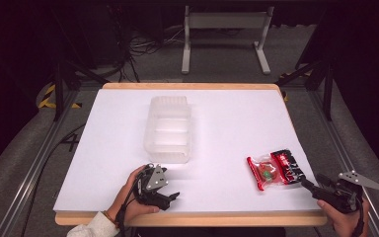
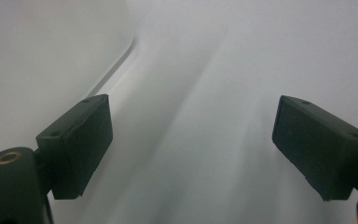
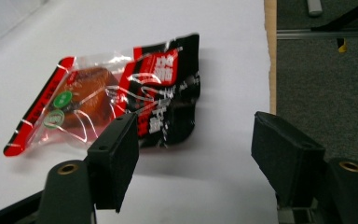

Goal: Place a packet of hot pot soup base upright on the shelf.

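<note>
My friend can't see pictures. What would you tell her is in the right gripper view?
A red, black and clear snack packet lies flat on a white table, with something brown inside its clear part. The right claw is near it, its two black jaws open with nothing between them, the left one in front of the packet's near edge. Grey floor shows past the table's edge.

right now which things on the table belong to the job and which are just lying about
In the job:
- red and black plastic snack packet, just ahead of the open right tool
- clear plastic rectangular tub, probably its destination
- open left tool, holding nothing

Lying about:
- grey metal stand on the floor beyond the table
- floor cables
</note>
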Motion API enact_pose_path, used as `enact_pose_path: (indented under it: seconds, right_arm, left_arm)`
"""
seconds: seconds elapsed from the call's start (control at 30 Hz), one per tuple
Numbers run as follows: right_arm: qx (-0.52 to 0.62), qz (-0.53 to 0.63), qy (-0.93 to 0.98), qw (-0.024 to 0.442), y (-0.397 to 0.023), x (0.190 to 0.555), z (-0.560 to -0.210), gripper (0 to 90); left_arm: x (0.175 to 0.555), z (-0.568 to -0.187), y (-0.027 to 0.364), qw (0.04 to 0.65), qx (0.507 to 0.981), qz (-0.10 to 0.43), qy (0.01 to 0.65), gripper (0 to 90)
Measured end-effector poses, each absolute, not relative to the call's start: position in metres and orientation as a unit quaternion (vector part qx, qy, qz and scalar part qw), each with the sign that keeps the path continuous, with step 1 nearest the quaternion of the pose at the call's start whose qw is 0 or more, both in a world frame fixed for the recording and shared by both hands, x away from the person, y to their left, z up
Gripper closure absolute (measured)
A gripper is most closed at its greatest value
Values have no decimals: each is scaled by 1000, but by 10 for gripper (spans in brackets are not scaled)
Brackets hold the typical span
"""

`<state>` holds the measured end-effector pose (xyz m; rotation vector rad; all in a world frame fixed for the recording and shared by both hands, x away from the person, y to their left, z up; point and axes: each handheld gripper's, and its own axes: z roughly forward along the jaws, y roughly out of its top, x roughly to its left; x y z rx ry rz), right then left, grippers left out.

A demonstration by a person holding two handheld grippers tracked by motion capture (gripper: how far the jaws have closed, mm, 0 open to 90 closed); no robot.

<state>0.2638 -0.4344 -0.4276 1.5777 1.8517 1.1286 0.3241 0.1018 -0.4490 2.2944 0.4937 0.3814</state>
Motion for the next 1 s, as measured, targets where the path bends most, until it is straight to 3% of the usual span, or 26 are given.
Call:
enact_pose_path:
  seconds: [0.27,0.8,0.9,1.0]
  right_arm:
    - [565,423,683,191,-433,256,-434,295]
    - [561,458,680,113,-412,289,-445,252]
    - [569,476,663,103,-410,297,-446,268]
    - [573,494,646,98,-409,302,-445,343]
  left_arm:
    - [326,-450,91,367,903,144,171,125]
    - [321,-450,99,367,898,156,186,126]
    - [320,-450,101,367,897,157,190,126]
    - [319,-449,98,370,895,154,197,129]
